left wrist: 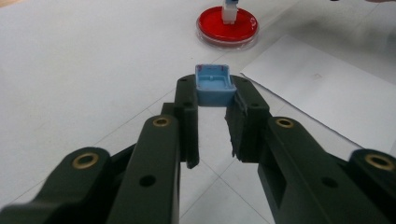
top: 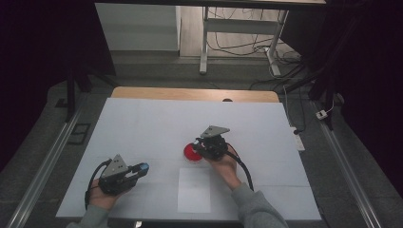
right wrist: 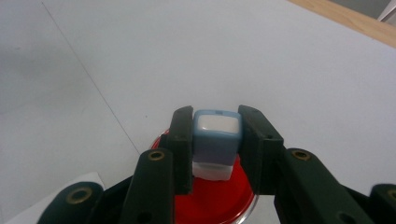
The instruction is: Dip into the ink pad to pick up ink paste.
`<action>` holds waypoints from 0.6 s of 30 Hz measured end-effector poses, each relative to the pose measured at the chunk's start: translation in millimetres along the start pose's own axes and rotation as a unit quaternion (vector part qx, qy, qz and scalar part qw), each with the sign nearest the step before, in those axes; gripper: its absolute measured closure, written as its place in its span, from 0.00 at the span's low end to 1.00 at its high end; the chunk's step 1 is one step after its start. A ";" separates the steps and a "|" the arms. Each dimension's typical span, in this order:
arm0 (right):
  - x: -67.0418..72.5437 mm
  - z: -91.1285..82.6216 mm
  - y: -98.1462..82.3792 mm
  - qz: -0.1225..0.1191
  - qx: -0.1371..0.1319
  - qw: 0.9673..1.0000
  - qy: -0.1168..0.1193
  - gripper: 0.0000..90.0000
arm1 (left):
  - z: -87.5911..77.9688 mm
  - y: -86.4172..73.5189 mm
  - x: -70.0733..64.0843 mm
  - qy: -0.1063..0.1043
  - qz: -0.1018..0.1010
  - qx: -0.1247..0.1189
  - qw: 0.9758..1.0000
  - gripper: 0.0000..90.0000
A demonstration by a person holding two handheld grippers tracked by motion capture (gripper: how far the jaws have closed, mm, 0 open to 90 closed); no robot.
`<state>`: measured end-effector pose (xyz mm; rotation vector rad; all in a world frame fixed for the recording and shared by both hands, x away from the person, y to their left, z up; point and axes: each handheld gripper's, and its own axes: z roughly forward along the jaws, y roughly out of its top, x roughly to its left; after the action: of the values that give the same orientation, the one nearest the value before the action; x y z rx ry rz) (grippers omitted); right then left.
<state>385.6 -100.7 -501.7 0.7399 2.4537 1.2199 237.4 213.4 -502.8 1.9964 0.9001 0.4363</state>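
Note:
My left gripper (top: 141, 168) (left wrist: 217, 91) is shut on a small blue cap (left wrist: 214, 85) (top: 143, 166), hollow side up, held just above the table at the front left. My right gripper (top: 196, 148) (right wrist: 216, 125) is shut on a blue and white stamp (right wrist: 216, 135) (left wrist: 229, 11). The stamp stands upright with its white lower end on a round red ink pad (top: 191, 153) (left wrist: 227, 28) (right wrist: 210, 203) near the table's middle. The pad sits in a clear shallow dish.
A white sheet of paper (top: 194, 190) (left wrist: 322, 88) lies flat near the front edge, between the two hands. White covering spreads over the table (top: 157, 123), and a wooden strip (top: 190, 93) shows at the far edge. Cables and a desk frame stand on the floor beyond.

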 end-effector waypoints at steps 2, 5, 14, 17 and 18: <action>-0.4 0.2 -0.3 0.001 -0.001 1.000 0.000 0.74 | -0.3 -0.1 0.2 0.000 0.000 0.000 1.000 0.83; 0.1 0.4 -0.7 0.001 -0.003 1.000 0.000 0.74 | -0.4 -0.1 0.3 0.000 -0.001 -0.001 1.000 0.83; 1.7 2.4 -1.5 -0.003 0.007 1.000 -0.005 0.75 | -0.5 0.0 0.1 0.000 0.000 -0.001 1.000 0.83; 1.8 2.6 -1.9 -0.002 0.009 1.000 -0.006 0.75 | -0.4 0.0 0.2 -0.001 0.000 0.000 1.000 0.83; 1.8 2.8 -2.0 -0.002 0.008 1.000 -0.005 0.75 | -0.3 -0.1 0.2 -0.001 0.000 0.000 1.000 0.83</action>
<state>384.8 -99.0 -505.1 0.7443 2.4577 1.1939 237.3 213.8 -502.7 1.9962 0.8987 0.4348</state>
